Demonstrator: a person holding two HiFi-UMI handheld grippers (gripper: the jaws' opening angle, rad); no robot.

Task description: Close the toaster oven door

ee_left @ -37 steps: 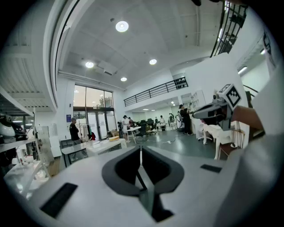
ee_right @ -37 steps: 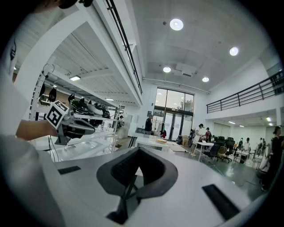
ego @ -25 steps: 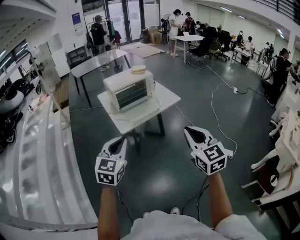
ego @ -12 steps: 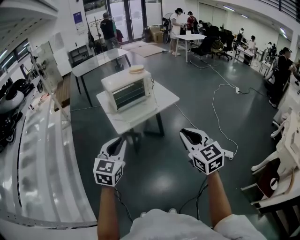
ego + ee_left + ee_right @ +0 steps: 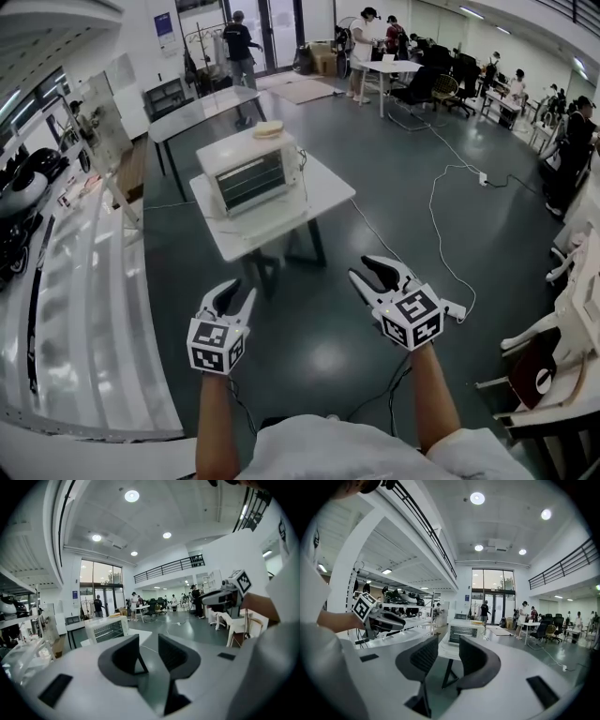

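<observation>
toaster oven [image 5: 251, 169] sat on white table [image 5: 319, 192], well ahead of both grippers; door looked flush with front. left gripper [image 5: 236, 292], right gripper [image 5: 367, 270] hung low over floor, jaws just spread, nothing between; likely readied for approach, too far to touch door.

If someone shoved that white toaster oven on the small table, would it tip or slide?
The toaster oven looks boxy and wider than tall, so it would probably slide rather than tip. The table top looks smooth, so it may skid easily. The flat round thing on top could slip off.
</observation>
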